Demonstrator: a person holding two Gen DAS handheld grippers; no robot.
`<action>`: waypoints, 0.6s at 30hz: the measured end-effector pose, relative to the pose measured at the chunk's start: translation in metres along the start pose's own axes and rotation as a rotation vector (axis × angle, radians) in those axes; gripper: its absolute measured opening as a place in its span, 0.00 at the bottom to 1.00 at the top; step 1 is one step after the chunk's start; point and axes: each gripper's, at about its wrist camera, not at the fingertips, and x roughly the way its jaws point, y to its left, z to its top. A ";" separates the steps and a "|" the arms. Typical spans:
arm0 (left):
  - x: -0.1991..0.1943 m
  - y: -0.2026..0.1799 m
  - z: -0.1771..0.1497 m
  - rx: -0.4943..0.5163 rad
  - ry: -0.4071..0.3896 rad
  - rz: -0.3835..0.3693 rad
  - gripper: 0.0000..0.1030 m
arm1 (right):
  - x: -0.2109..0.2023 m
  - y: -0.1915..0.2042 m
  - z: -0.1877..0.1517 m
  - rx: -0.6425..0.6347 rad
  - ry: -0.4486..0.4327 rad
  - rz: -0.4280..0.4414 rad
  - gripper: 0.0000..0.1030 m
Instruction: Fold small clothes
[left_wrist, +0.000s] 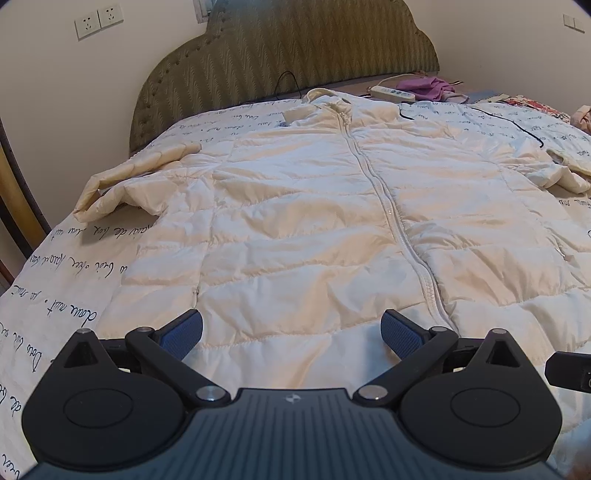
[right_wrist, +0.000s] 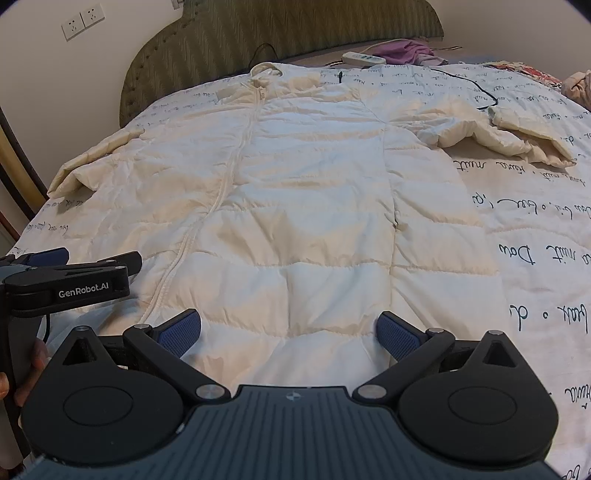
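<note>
A cream quilted puffer jacket lies flat and zipped on the bed, collar towards the headboard, both sleeves spread outward. My left gripper stands open over the jacket's hem, left of the zip, with nothing between its blue pads. The right wrist view shows the same jacket with my right gripper open above the hem, right of the zip. The left gripper's body shows at that view's left edge, held by a hand. The right sleeve lies crumpled.
The bed has a white cover printed with black script and a green padded headboard. A power strip, a black cable and purple cloth lie near the head. Wall sockets are at the upper left.
</note>
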 end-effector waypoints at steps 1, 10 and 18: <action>0.000 0.000 0.000 0.000 0.000 0.002 1.00 | 0.000 0.000 0.000 0.000 0.000 -0.001 1.00; 0.001 -0.001 -0.001 0.001 -0.001 0.001 1.00 | 0.001 -0.002 0.000 0.007 0.000 0.000 1.00; 0.003 -0.007 0.002 0.004 -0.004 -0.001 1.00 | 0.003 -0.003 0.001 0.010 -0.002 -0.001 1.00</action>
